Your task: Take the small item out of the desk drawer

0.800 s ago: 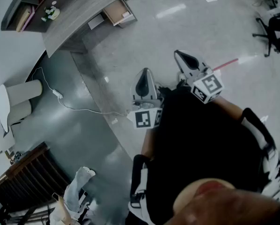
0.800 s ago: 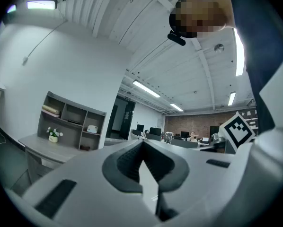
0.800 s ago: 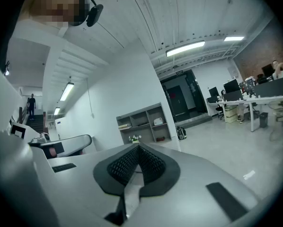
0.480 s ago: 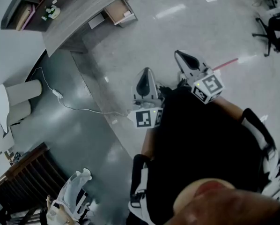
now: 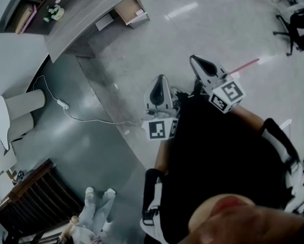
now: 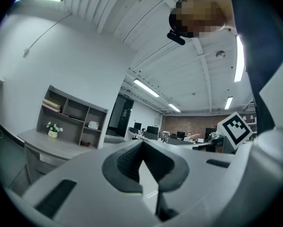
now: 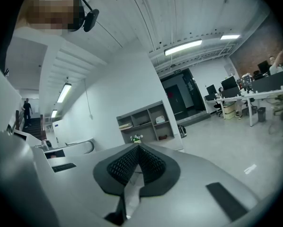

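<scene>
The grey desk stands far off at the top left of the head view. Its wood-lined drawer is pulled open toward the floor, and a pale thing in it is too small to make out. I hold both grippers close to my chest, several steps from the desk. The left gripper is shut and empty. The right gripper is shut and empty too. In the left gripper view the shut left gripper points toward the desk and its shelf unit. The right gripper faces the same shelf unit.
A white cable trails over the dark floor beside a round white stand. A dark slatted wooden piece and a person are at the lower left. An office chair stands at the upper right, near a red floor line.
The person at the lower left has shifted to the right. Both grippers stay shut in nearly the same place.
</scene>
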A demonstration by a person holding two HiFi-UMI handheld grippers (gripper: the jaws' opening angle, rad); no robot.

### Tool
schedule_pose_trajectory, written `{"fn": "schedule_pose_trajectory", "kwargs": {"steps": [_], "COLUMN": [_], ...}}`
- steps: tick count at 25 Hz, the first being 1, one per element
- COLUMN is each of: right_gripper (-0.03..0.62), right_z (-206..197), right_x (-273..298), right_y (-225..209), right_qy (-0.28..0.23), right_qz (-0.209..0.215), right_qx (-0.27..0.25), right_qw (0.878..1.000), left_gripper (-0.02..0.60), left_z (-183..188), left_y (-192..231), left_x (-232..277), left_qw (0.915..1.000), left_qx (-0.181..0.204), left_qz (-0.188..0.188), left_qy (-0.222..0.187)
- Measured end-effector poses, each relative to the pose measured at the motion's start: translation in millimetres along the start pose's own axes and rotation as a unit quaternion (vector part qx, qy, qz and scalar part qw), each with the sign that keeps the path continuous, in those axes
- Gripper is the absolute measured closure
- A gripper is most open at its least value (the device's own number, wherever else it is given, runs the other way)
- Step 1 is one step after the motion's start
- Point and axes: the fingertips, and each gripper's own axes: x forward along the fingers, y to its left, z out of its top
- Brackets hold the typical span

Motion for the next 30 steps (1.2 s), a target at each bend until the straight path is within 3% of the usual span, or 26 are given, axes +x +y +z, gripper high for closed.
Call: {"fn": "schedule_pose_trajectory", "kwargs": {"steps": [6, 14, 19, 30], "right_gripper": [0.595, 0.595, 0.595, 0.595], "right_z": [-13.3, -9.4, 1.9, 53.7], "right_x": [9.4, 46.1, 94.6, 220.2], "right_y": [10.4, -11.6, -46.9, -141.5], "right_qy": [0.008, 0.018, 0.019, 0.029], "right_qz": [-0.009, -0.007, 0.004, 0.048], "right_qx": [-0.001, 0.004, 0.009, 0.004], "right_qw": [1.000, 1.000, 1.000, 0.998], "left_gripper": [0.584, 0.584, 0.584, 0.584], "left_z": [-8.2, -10.2, -10.6, -6.5], "left_y": [15.6, 41.2, 63.6, 112.6], "left_x": [-5.3, 25.2, 75.1, 230.8], "left_qw": [0.9995, 0.9996, 0.9990, 0.9965], "left_qx": [-0.030, -0.019, -0.023, 0.009], "left_qz": [-0.001, 0.004, 0.018, 0.032], "left_qy": [0.009, 0.022, 0.033, 0.077]}}
